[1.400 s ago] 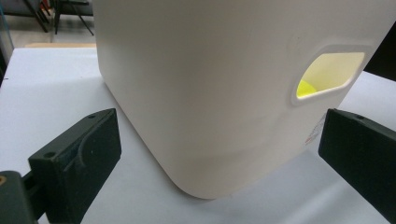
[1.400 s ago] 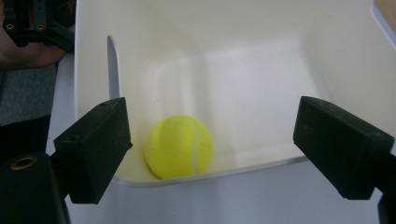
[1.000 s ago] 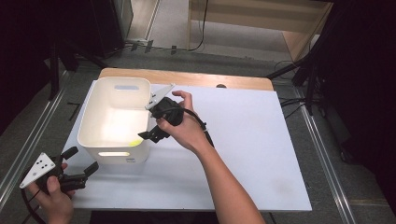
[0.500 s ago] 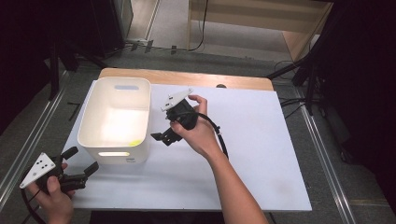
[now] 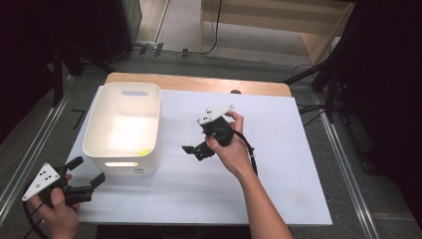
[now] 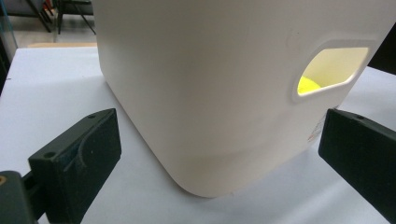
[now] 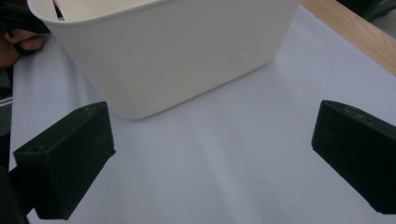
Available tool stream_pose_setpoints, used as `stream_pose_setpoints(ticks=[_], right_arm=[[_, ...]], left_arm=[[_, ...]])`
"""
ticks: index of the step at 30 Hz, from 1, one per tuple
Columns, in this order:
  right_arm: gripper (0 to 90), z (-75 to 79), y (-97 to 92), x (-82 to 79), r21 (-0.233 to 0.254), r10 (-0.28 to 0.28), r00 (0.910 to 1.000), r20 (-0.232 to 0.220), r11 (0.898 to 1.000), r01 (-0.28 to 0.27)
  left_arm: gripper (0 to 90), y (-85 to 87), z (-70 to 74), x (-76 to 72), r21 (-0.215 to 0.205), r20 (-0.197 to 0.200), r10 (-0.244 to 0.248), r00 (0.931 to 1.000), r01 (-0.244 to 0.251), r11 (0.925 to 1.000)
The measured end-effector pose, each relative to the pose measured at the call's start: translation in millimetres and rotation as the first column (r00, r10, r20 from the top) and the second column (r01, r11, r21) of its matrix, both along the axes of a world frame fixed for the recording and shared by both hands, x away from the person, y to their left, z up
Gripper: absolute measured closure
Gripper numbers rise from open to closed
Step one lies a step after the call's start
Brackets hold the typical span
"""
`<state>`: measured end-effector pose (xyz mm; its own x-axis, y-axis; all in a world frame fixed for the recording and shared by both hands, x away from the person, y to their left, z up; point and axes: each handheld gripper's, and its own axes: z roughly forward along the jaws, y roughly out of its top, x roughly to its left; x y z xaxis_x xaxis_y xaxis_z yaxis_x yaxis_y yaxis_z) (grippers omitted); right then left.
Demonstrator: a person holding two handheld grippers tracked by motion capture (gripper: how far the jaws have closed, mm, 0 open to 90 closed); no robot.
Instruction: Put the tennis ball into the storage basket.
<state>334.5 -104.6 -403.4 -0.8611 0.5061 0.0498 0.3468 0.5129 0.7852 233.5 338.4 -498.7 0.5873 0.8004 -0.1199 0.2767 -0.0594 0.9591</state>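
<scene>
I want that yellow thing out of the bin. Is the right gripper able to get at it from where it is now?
Probably yes: the right gripper is open and empty beside the white bin, whose top is uncovered. The yellow thing lies in the near right corner, so the walls may crowd the jaws.

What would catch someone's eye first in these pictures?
The white plastic bin stands at the left of the white tabletop, with something bright yellow glowing through its handle cutout. The right gripper, jaws open, hovers beside it mid-table, while the left gripper waits open at the near-left corner.
</scene>
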Motion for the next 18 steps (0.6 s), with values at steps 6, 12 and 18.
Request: stream_pose_setpoints(ticks=[6, 12, 18], right_arm=[[0.0, -9.5, -25.5, -6.7, 0.028, -0.056, 0.9984, -0.011, 0.998, 0.056], [0.0, -17.5, -47.6, -15.2, 0.043, -0.091, 0.9958, -0.006, 0.995, 0.091], [0.0, -27.1, -72.0, -22.6, 0.074, -0.143, 0.9897, -0.01, 0.987, 0.143]], left_arm=[[0.0, -0.2, 0.0, 0.0, 0.005, -0.001, -0.001, 1.0, 0.001, 1.0], [0.0, -0.3, 0.1, 0.0, 0.007, -0.001, 0.001, 1.0, -0.001, 1.0], [0.0, -0.7, 0.0, 0.1, 0.011, 0.0, 0.001, 1.0, -0.001, 0.9999]])
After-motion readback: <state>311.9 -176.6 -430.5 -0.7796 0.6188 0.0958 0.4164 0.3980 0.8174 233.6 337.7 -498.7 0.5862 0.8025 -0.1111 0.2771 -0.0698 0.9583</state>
